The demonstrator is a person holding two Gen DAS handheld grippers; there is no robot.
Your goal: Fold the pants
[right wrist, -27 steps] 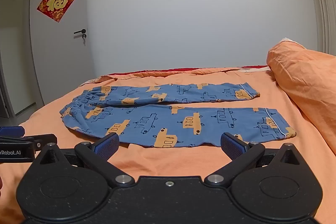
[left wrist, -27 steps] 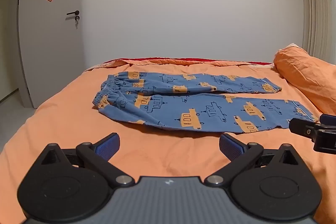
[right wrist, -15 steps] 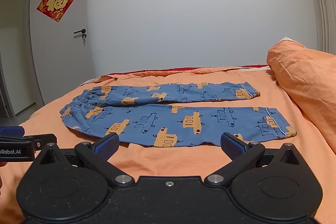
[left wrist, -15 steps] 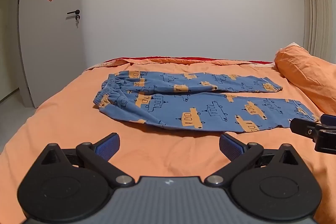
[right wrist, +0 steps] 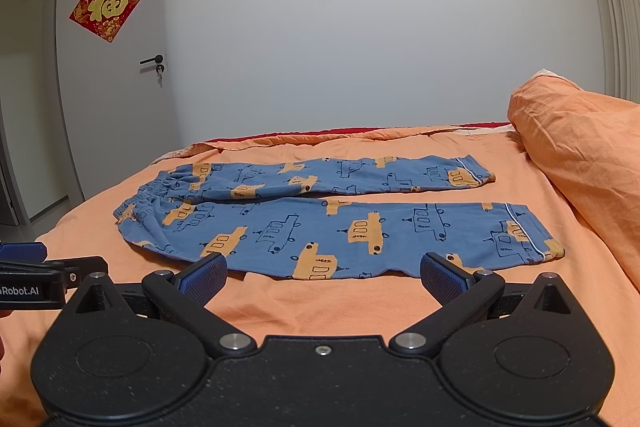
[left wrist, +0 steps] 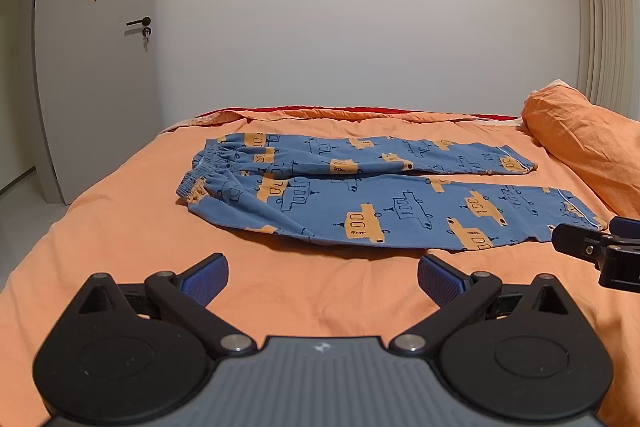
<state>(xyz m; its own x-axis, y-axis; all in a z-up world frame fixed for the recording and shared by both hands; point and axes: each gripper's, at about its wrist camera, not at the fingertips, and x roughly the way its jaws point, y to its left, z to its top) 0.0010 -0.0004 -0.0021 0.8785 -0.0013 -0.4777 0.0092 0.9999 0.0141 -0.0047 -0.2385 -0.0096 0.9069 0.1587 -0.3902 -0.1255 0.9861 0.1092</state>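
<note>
The pajama pants (left wrist: 360,195) lie flat on the bed (left wrist: 120,235), spread sideways across my view: elastic waistband (left wrist: 196,179) to my left, the two cuffs to my right, toward the orange pillow (left wrist: 584,147). The legs run side by side, the far leg (right wrist: 340,175) and the near leg (right wrist: 340,235), with a narrow strip of orange sheet showing between them toward the cuffs. Nothing is folded yet.

I judge this cloth to be thin, soft knit: light, limp, with no stiffness of its own. It will sag and drag wherever I do not support it, and a pinch that goes too deep could gather the sheet beneath as well. The gathered waistband is thicker and should give a surer bite; the cuffs, with their pale piping, are the other firm edges. So I would take the near waistband corner with my left tongs (left wrist: 322,277) and the near cuff (right wrist: 532,239) with my right tongs (right wrist: 322,277), then carry the near leg over onto the far one.

Both pairs of tongs are spread wide and hold nothing. They hover low over bare sheet just short of the near leg, touching no cloth.
</note>
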